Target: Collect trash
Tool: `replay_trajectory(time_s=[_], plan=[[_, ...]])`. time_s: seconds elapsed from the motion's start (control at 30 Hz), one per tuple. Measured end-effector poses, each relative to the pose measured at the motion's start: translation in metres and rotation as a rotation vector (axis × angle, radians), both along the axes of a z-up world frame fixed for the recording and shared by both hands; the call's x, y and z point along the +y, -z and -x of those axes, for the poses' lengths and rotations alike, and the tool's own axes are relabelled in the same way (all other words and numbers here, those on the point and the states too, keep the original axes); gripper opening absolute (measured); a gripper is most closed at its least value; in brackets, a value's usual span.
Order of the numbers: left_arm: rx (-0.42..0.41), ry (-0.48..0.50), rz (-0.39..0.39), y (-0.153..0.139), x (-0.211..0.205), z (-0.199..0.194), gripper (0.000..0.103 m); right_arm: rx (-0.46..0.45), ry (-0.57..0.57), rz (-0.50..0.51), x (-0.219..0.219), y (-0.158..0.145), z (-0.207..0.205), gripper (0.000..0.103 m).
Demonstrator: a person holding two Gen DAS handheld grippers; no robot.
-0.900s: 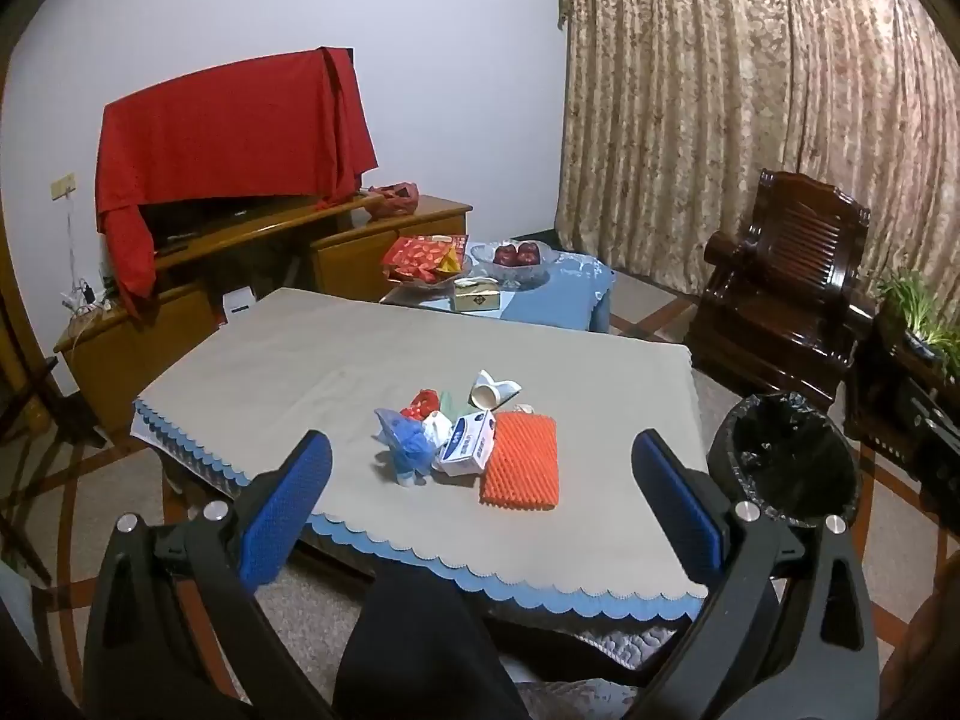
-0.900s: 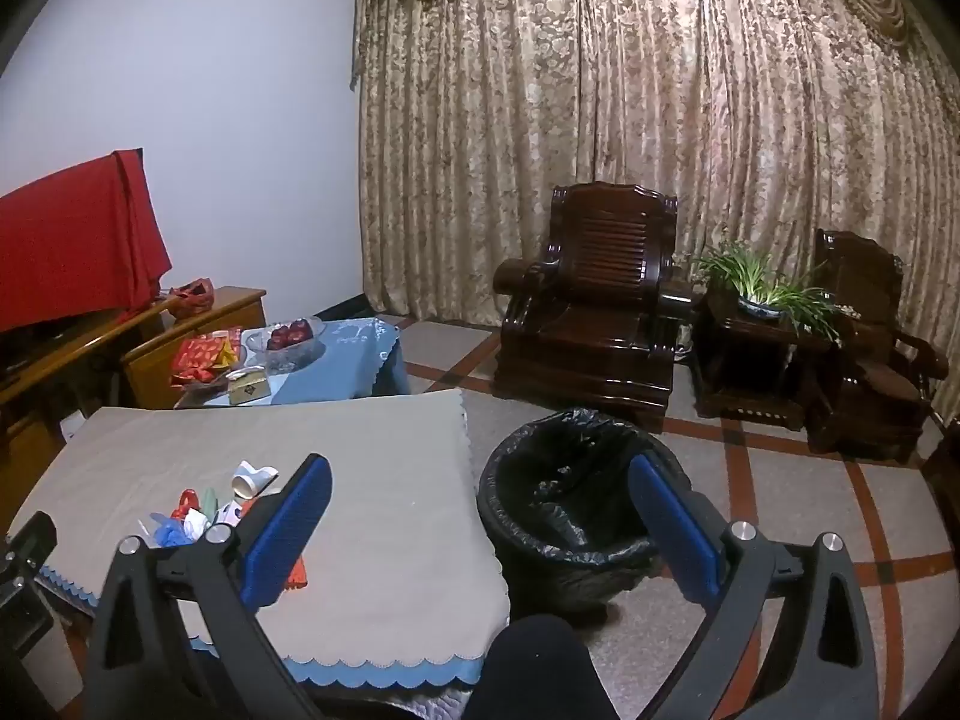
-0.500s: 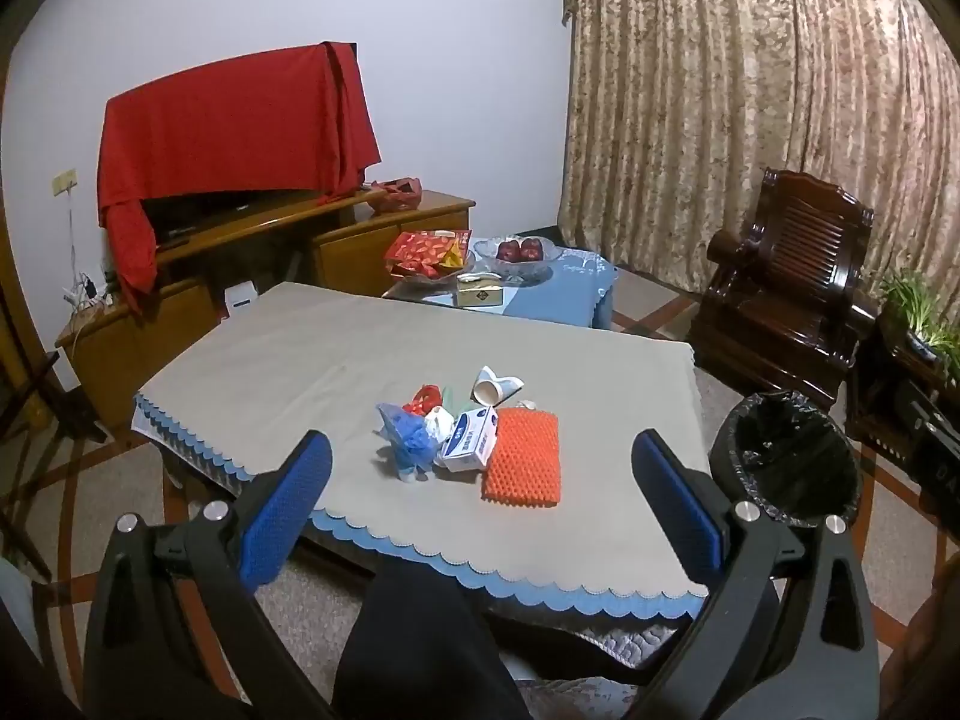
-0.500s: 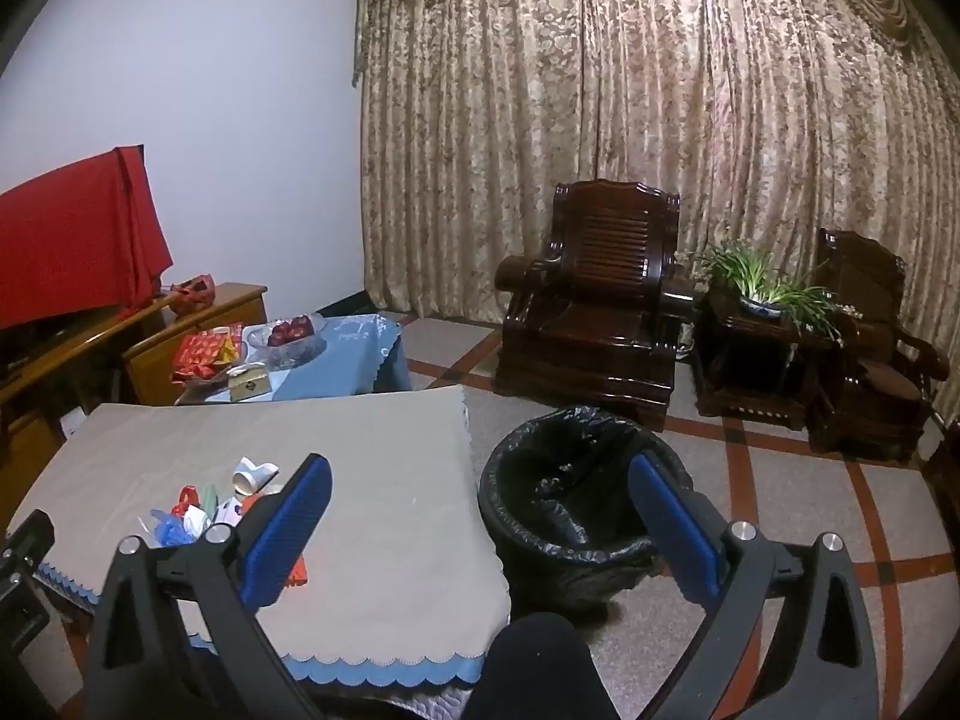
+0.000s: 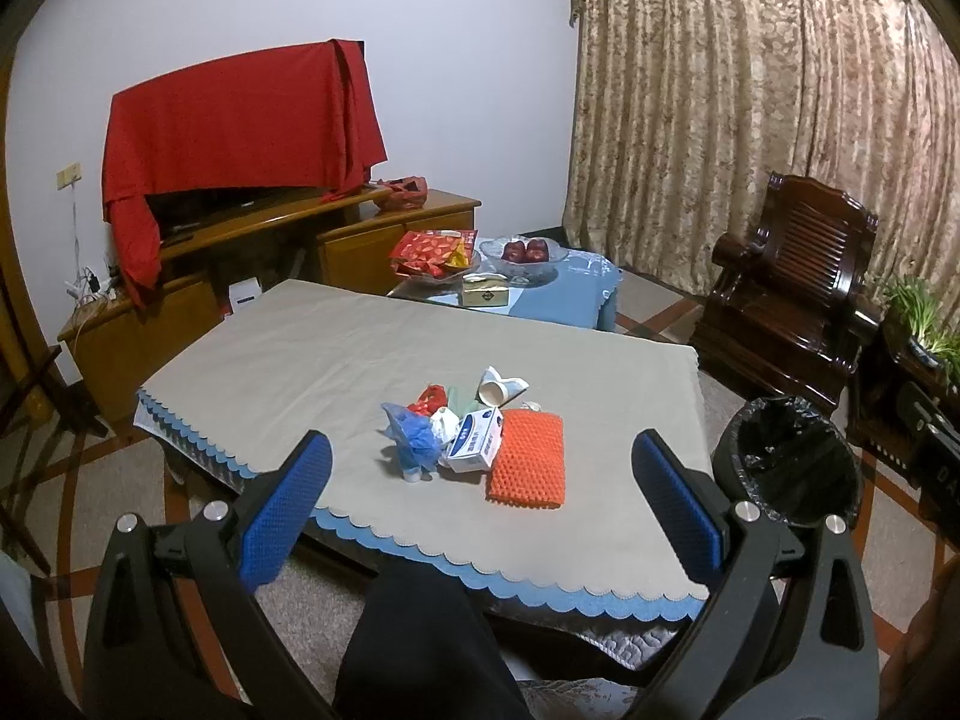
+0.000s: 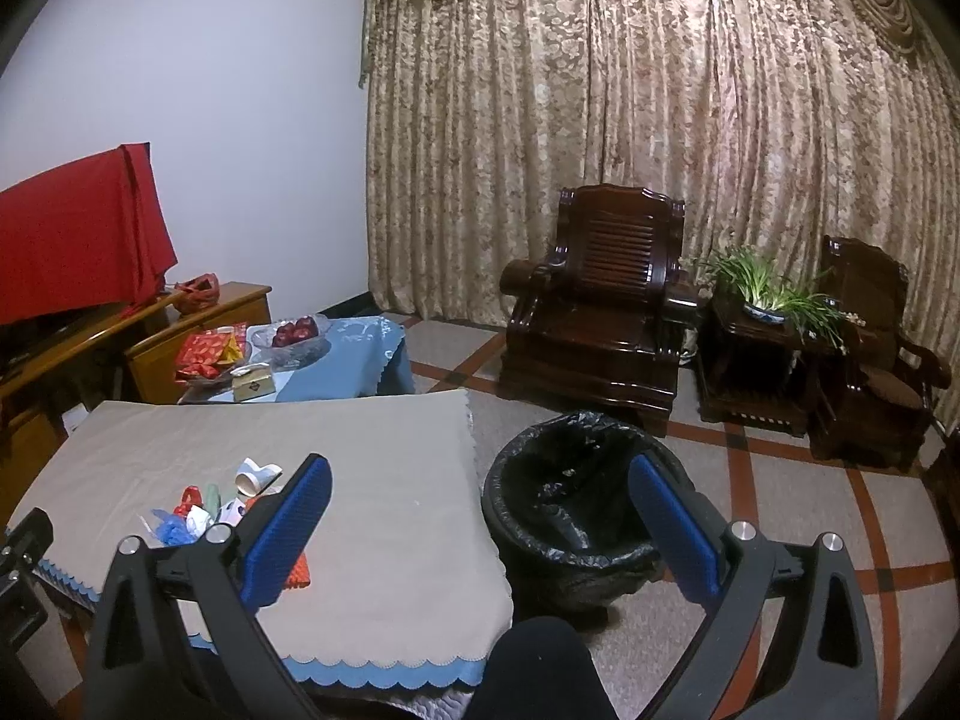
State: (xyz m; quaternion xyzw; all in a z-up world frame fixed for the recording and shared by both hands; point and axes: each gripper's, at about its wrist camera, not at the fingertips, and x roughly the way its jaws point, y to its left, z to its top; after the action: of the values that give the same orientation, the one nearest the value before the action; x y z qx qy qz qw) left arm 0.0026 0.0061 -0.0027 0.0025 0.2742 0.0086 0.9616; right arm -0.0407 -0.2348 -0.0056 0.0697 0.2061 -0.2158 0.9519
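Left wrist view — left gripper (image 5: 480, 501) gapes empty; orange mesh pad (image 5: 528, 466) at twelve o'clock, bin (image 5: 786, 459) at two. Right gripper (image 6: 480, 516) wide too.

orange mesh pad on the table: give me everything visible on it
The orange mesh pad is a flat, roughly rectangular sleeve that looks like foam netting with a bumpy honeycomb surface. It lies flat on the beige tablecloth, on the bin side of the trash pile. The white and blue box butts against or overlaps its edge. Neither gripper touches it.
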Motion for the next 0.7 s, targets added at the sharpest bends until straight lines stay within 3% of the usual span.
replay_trajectory(time_s=[0.7], plan=[[0.002,-0.006,0.004,-0.0001,0.0053,-0.0024,0.097,0.004,-0.011,0.005,0.0035,0.0001,-0.0013,0.097]])
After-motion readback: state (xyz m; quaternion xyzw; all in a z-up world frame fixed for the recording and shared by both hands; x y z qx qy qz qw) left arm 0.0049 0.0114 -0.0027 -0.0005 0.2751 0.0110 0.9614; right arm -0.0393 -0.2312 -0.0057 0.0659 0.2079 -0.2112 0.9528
